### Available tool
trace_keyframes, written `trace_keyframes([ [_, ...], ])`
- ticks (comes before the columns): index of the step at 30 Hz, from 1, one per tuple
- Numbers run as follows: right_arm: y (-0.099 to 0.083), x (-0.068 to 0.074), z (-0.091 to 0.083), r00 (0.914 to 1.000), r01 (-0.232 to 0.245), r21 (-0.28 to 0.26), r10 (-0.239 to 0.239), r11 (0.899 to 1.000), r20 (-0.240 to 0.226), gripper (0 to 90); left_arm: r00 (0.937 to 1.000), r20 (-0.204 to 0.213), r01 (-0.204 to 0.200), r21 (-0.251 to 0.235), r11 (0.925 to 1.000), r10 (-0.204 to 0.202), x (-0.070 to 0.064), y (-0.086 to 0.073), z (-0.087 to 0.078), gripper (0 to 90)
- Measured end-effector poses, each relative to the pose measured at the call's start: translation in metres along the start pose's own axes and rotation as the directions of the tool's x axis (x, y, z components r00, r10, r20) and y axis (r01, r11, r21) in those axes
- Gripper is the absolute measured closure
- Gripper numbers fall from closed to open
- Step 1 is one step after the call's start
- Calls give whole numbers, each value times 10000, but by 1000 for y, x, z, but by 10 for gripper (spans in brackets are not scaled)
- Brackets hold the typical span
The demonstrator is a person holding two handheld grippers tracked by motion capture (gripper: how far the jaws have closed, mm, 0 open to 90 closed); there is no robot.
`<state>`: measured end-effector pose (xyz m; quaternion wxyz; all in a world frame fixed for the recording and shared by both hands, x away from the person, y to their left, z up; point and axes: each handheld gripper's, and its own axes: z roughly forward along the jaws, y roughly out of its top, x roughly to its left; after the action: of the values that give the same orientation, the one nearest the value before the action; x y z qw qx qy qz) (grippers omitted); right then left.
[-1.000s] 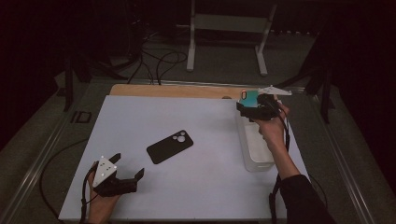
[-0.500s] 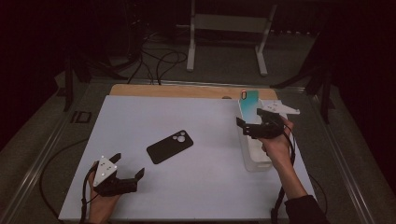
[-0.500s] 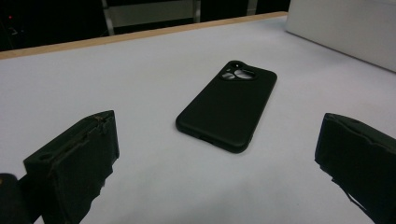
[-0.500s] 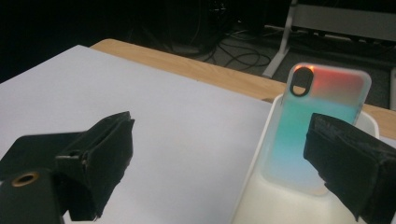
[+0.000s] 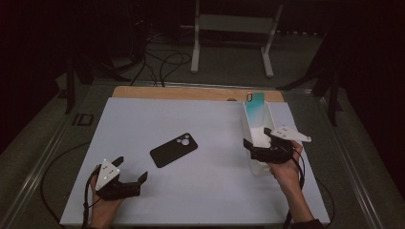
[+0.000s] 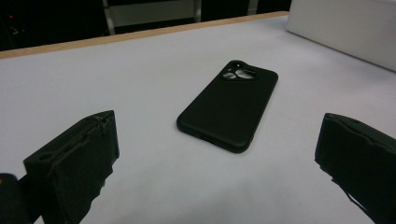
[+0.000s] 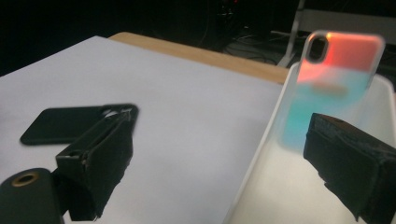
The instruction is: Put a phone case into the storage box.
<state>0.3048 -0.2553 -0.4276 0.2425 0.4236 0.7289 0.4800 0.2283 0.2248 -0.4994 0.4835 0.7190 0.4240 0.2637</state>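
- Right claw (image 5: 261,143): jaws apart, empty, held over the near end of the white bin (image 5: 244,125).
- The teal-and-orange phone case (image 5: 254,106) stands against the bin's far end, beyond this claw.
- Left claw (image 5: 130,172): jaws apart, low at the near left of the surface (image 5: 143,124).
- The black phone case (image 6: 229,109) lies flat ahead of it, untouched.

Left claw (image 5: 130,179) low, jaws wide apart; right claw (image 5: 260,143) likewise agape, empty
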Motion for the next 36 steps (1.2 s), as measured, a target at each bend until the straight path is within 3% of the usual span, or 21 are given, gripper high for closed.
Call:
trace_keyframes([
  [15,-39,11,-14,9997,256,-390,-257,9989,-12,83,10000,-4,5,60,10000,-5,-1,0,1,2],
  [19,-52,15,-18,9994,170,-652,-189,9977,-276,83,10000,27,36,-1,10000,-36,0,0,0,2],
  [22,-56,15,-22,9989,341,-833,-366,9959,-292,83,9999,104,56,19,10000,-56,0,1,0,2],
  [26,-60,13,-26,9992,223,-1043,-257,9943,-314,82,9998,171,60,56,10000,-61,0,1,1,2],
  [36,-69,11,-27,9998,74,-1039,-94,9946,-192,83,9995,267,182,333,9993,-191,2,9,2,2],
])
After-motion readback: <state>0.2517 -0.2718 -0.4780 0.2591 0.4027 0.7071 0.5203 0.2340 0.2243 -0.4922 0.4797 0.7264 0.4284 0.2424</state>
